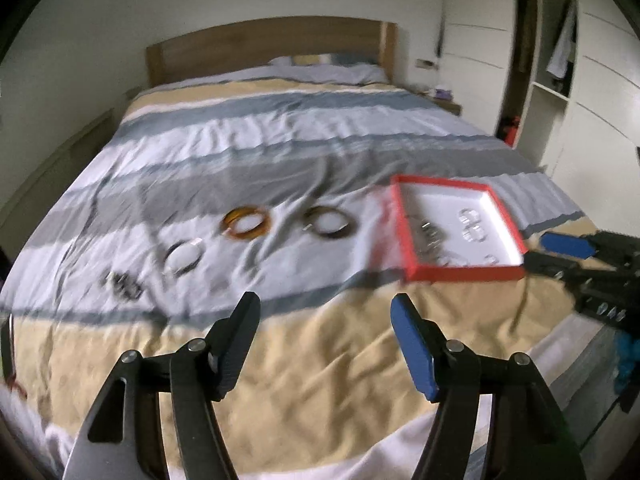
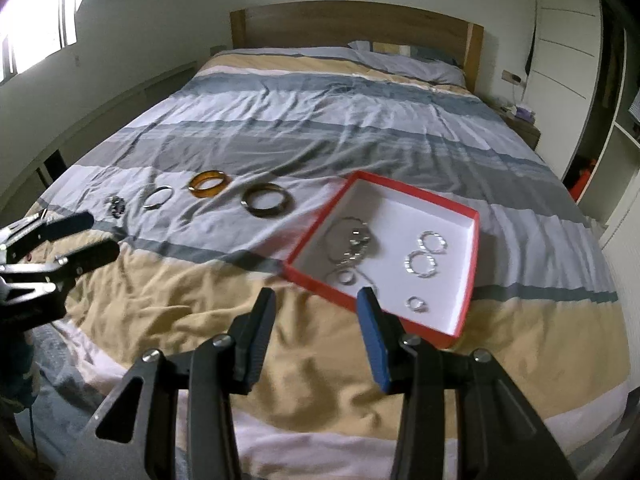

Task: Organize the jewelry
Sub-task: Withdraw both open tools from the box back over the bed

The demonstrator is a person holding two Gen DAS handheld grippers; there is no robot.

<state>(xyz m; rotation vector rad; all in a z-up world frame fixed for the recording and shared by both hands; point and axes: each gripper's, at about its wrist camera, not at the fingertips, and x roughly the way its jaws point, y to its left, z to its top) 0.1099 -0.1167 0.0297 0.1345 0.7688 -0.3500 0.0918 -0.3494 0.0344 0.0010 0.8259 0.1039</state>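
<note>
Several rings already in red box (image 2: 468, 264); four bangles (image 2: 267, 199) left on bed (image 2: 320, 128); both grippers' fingers released, empty.

Both wrist views look from the foot of the bed (image 2: 360, 120) toward its headboard (image 2: 352, 20), sharing the red box (image 1: 460, 272); the left view, seemingly farther left, is blurred.

Left wrist view motion-blurred: we cannot resolve the small dark piece (image 1: 124, 285) near the bed's (image 1: 304, 344) left edge. Silver tangle (image 2: 352, 246) in the red box (image 2: 468, 292): separate pieces indistinguishable. Right gripper (image 1: 548, 254) cut by the frame's right edge; we cannot read its jaw gap there
</note>
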